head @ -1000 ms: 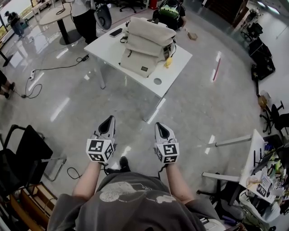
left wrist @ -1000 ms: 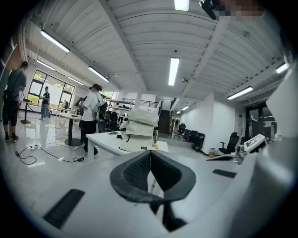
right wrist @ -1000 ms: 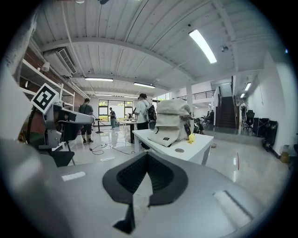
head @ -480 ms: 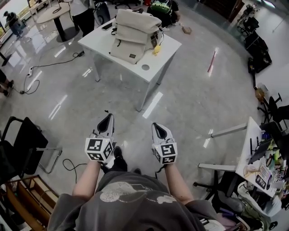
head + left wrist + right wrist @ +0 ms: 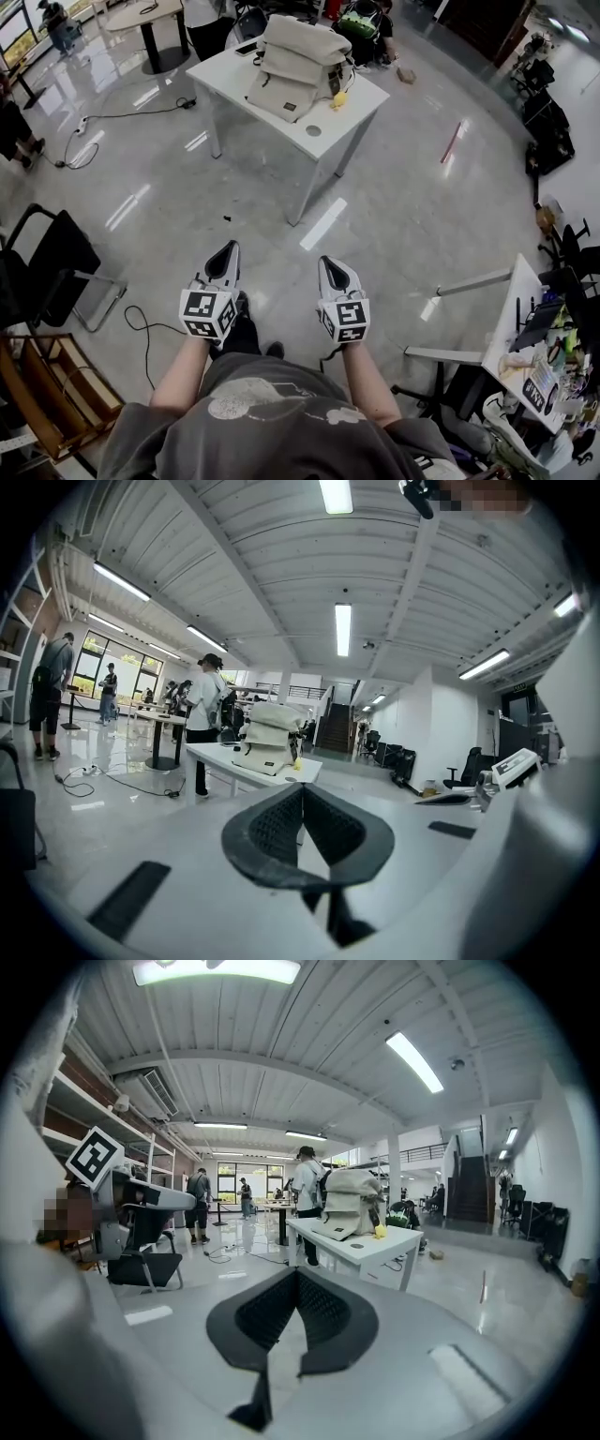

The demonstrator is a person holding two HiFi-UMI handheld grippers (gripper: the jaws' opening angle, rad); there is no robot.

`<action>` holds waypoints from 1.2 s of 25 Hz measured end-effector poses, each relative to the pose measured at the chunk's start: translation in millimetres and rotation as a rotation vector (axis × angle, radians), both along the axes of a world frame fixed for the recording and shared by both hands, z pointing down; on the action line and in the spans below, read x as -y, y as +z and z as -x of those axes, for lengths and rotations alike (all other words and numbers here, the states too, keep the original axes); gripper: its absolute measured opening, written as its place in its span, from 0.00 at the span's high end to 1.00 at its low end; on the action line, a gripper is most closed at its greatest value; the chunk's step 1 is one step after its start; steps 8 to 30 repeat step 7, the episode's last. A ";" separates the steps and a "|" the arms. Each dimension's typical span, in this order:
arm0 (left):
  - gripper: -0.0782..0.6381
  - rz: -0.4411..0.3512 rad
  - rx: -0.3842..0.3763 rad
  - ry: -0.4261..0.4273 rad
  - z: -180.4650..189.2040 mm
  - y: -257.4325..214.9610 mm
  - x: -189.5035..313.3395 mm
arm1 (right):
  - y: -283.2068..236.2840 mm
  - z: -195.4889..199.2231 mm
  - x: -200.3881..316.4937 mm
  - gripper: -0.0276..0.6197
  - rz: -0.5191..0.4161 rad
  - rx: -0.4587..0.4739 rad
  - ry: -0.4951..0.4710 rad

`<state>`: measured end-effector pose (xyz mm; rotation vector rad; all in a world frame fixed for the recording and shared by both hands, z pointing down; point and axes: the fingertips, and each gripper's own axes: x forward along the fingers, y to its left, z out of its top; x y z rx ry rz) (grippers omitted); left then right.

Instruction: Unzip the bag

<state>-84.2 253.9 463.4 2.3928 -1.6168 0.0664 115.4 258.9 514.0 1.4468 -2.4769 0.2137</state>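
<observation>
So the white table (image 5: pixel 223 79) is your anchor here, and it's sitting way out across the floor from you. The beige bag (image 5: pixel 295 64) is on top of that table, slumped toward its far side, zipped up as far as I can tell from here. Your left gripper (image 5: pixel 225 253) and right gripper (image 5: pixel 334 267) are both on the near side of the table, well short of it, side by side and pointing its way. Both have their jaws pressed together with nothing between them, so you're not holding anything. There's a small yellow thing (image 5: pixel 338 98) on the table, just beside the bag on its right, and a little grey disc (image 5: pixel 313 131) near the table's front edge.
</observation>
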 end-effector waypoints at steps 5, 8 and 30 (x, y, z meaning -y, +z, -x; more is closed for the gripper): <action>0.88 0.006 0.017 -0.004 -3.5 6.5 -26.0 | -3.9 -0.5 -20.4 0.96 -0.007 0.006 -0.014; 0.88 0.004 0.029 -0.001 -5.1 6.9 -36.4 | -8.6 0.7 -27.8 0.96 -0.015 0.012 -0.022; 0.88 0.004 0.029 -0.001 -5.1 6.9 -36.4 | -8.6 0.7 -27.8 0.96 -0.015 0.012 -0.022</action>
